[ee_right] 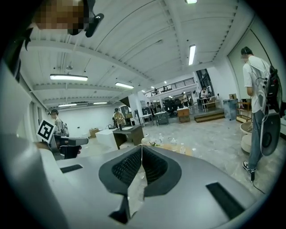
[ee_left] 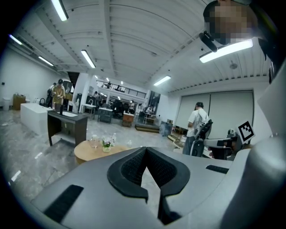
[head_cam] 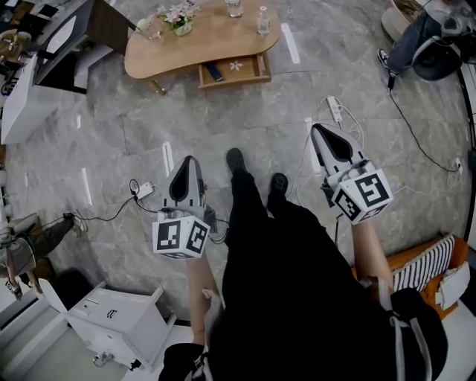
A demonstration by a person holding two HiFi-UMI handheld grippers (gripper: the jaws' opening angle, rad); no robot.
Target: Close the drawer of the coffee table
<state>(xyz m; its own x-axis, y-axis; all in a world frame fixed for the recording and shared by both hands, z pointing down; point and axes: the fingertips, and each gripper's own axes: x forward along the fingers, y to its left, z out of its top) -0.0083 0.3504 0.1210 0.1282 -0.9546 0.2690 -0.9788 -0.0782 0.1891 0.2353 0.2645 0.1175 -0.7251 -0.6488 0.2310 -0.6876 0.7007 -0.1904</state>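
Jaws of the left gripper and right gripper were together, gripping nothing.
Drawer stood pulled out of the coffee table, well apart from both across the floor; nothing was yet done, and the approach and the push remained.

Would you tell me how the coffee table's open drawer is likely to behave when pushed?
The drawer looks like rigid wood, so it should probably slide rather than flex. The loose dark item inside may shift under a hard shove. The bottle on the coffee table could wobble from a sharp bump.
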